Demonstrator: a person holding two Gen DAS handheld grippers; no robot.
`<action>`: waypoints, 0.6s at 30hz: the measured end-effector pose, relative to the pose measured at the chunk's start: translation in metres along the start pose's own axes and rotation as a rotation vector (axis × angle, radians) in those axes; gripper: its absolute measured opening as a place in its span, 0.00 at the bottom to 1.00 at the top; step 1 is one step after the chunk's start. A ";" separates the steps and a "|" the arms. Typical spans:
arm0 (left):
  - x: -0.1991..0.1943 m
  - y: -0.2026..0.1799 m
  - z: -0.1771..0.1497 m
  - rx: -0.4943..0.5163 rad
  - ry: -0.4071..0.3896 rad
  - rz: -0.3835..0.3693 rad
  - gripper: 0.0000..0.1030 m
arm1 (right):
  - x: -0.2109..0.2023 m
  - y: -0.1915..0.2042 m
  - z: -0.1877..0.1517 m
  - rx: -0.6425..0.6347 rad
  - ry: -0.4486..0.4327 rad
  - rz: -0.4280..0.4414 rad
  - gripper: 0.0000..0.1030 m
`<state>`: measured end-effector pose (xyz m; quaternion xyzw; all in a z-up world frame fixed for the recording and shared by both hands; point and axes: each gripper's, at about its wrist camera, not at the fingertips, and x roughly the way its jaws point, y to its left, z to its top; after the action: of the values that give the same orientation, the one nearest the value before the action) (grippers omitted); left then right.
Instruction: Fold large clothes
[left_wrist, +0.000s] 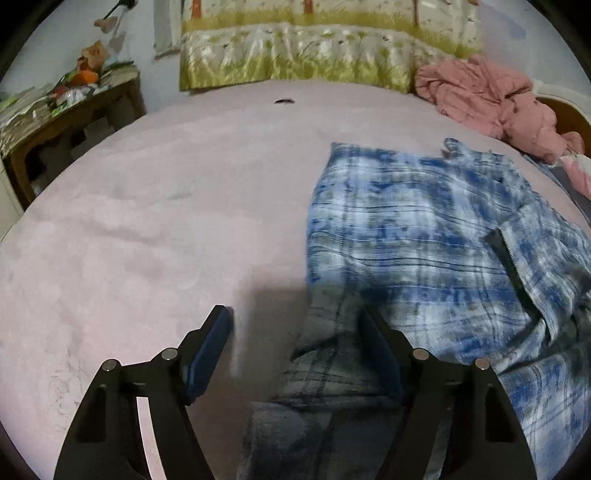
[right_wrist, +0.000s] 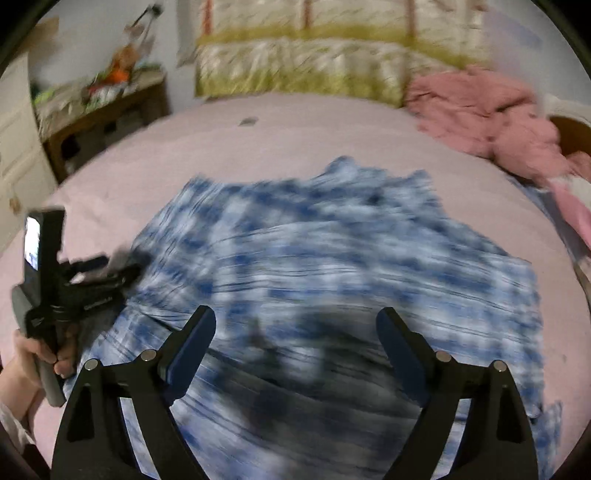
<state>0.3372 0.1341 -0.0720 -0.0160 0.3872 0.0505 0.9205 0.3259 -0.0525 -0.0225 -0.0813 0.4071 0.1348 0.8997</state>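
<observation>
A blue and white plaid shirt (left_wrist: 424, 240) lies spread on a pink bed sheet (left_wrist: 147, 221). My left gripper (left_wrist: 293, 312) stands open low over the shirt's left edge. A narrow shaded strip of the plaid cloth runs down between its fingers, and the pads do not press on it. In the blurred right wrist view my right gripper (right_wrist: 295, 314) is open above the near middle of the shirt (right_wrist: 332, 251), with nothing gripped. The left gripper (right_wrist: 118, 271) shows at the shirt's left edge, held by a hand (right_wrist: 40, 354).
A crumpled pink quilt (left_wrist: 487, 99) lies at the bed's far right. Floral bedding (left_wrist: 295, 55) is stacked against the far wall. A cluttered wooden side table (left_wrist: 66, 110) stands left of the bed. A small dark item (left_wrist: 283, 100) lies on the far sheet.
</observation>
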 end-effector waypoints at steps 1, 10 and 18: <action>-0.001 0.001 0.000 -0.003 -0.004 -0.001 0.71 | 0.009 0.011 0.002 -0.017 0.023 0.004 0.82; -0.002 0.001 0.001 -0.007 -0.001 0.002 0.71 | 0.062 0.024 0.007 -0.054 0.124 -0.176 0.60; -0.003 -0.005 0.005 0.007 -0.002 0.027 0.71 | 0.006 -0.060 0.015 0.050 0.007 -0.266 0.03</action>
<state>0.3392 0.1290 -0.0665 -0.0076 0.3866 0.0614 0.9202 0.3591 -0.1047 -0.0145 -0.1126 0.3989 0.0041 0.9100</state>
